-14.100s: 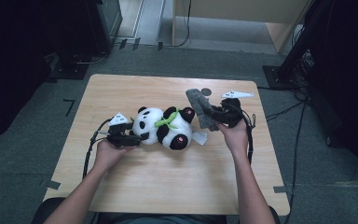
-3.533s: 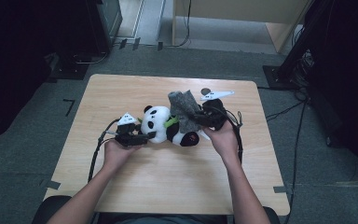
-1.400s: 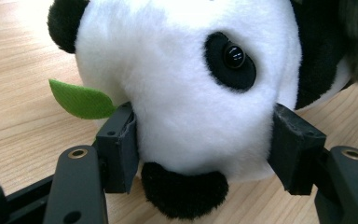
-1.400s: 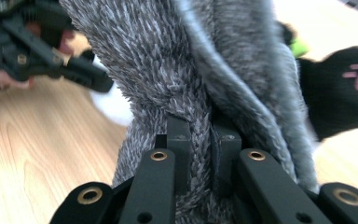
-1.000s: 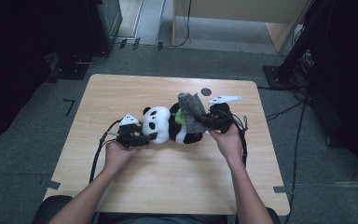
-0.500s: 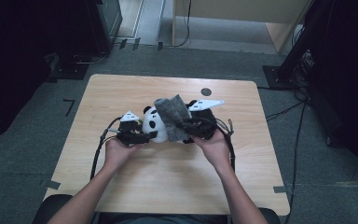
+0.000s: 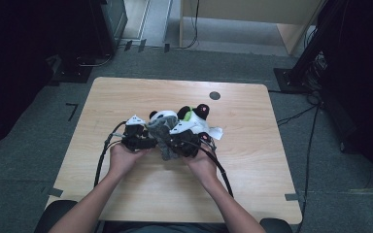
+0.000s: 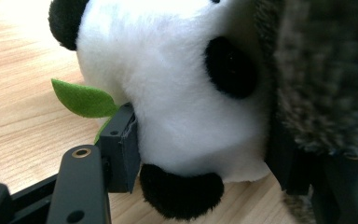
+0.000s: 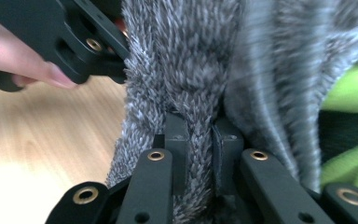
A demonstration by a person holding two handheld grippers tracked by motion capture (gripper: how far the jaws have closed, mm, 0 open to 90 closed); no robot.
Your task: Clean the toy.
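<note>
Dragged leftward over the panda (image 7: 162,118), fuzzy grey sock (image 7: 162,138) stays pinched in right jaws, left jaws clamp panda.

Black-and-white panda (image 8: 182,116), green leaf (image 8: 81,99), grey furry cloth (image 9: 186,70).

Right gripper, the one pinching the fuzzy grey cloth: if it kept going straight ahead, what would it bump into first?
Probably the left gripper, which sits just beyond the grey cloth that the right gripper pinches, though depth is hard to judge.
</note>
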